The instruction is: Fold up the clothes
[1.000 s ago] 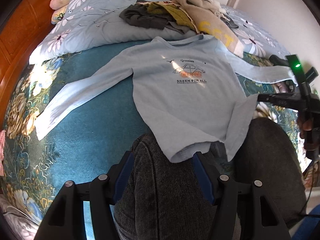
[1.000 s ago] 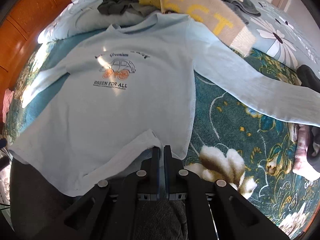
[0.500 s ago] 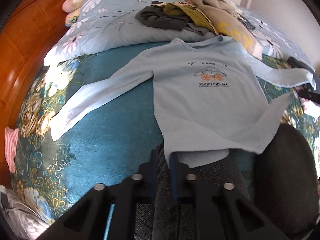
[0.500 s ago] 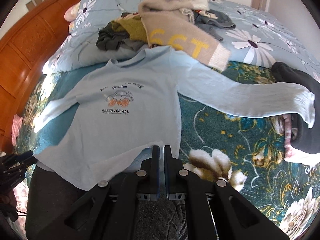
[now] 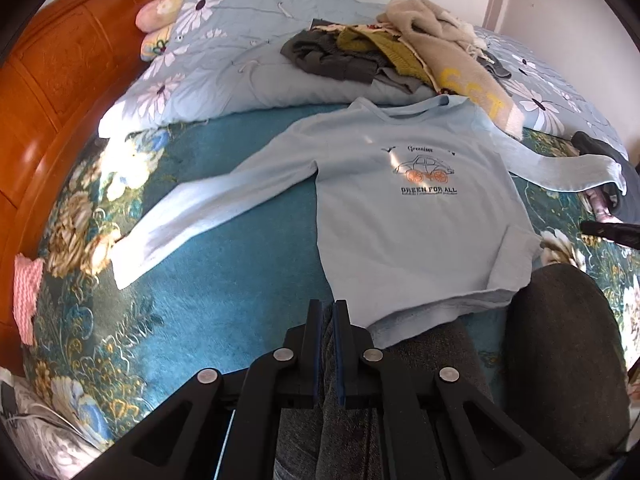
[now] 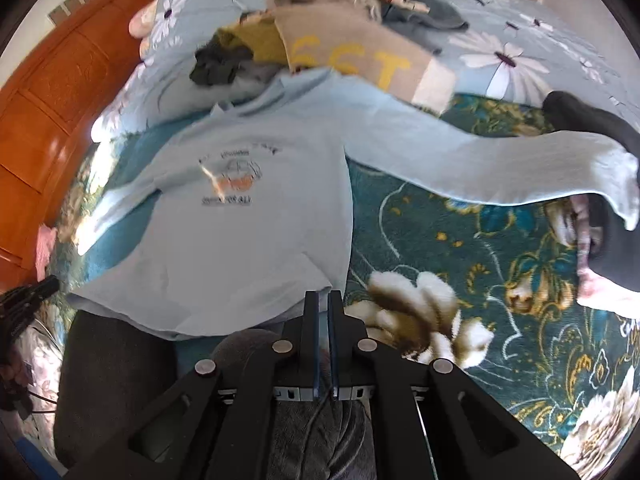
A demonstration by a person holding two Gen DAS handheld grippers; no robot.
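A light blue long-sleeved shirt (image 5: 400, 232), printed with a small car and the words GREEN FOR ALL: thin knit by the look, so probably light, soft and limp, with no stiffness to carry a fold on its own. Likely to sag, stretch and slide off any single grip, hence best taken at two matched points: the hem corners for a lengthwise fold, or a shoulder seam and the hem below it for bringing a side inward. Not fragile and not slippery. Lies face up on the teal floral bedspread (image 5: 224, 300), collar away, left sleeve (image 5: 192, 208) stretched out flat, right sleeve (image 6: 480, 160) spread the other way with its cuff draped over a dark garment (image 6: 600, 128). Hem nearest, hanging over the person's knees in dark grey trousers (image 5: 560, 340). Left gripper (image 5: 328, 308) right at the hem's left corner, jaws just now closing and pressed almost together, with grey cloth showing in the slit. Impossible to tell whether the blue hem is caught as well. Right gripper (image 6: 322, 296) clenched too, the hem's right corner running up to its tips and standing slightly raised, which hints at a pinch but does not prove one. Beyond the collar, a heap of unfolded clothes (image 5: 380, 52) on a pale blue flowered quilt (image 5: 240, 60). Off to the left, the wooden headboard (image 5: 60, 80).
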